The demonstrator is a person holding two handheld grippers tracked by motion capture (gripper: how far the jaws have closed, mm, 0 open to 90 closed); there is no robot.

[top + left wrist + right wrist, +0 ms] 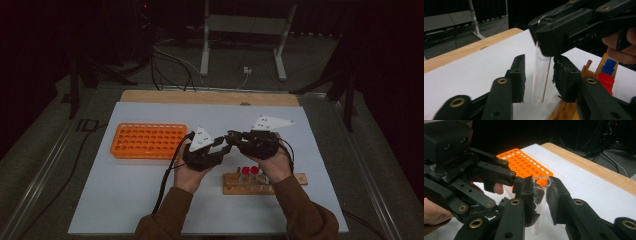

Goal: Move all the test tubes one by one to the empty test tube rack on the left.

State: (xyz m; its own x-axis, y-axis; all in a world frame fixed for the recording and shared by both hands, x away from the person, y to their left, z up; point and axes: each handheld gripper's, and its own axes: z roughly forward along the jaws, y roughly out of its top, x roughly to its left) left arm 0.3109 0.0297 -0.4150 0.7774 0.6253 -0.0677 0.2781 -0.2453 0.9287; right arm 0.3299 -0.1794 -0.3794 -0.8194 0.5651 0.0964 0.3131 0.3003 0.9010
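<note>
tube rim [541, 45]: hidden behind right claw [554, 53] | wooden rack [250, 184]: partly covered by hand [274, 167] | cap colours: too small in high view

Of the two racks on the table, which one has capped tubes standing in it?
The wooden rack near the person's right hand: red caps stand up from it. The orange rack to the left shows only open holes.

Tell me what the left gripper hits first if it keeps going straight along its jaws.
Likely the clear test tube, hanging upright between the left gripper's open jaws and held at its top by the right gripper. Beyond it lies the white table; depth unclear.
</note>
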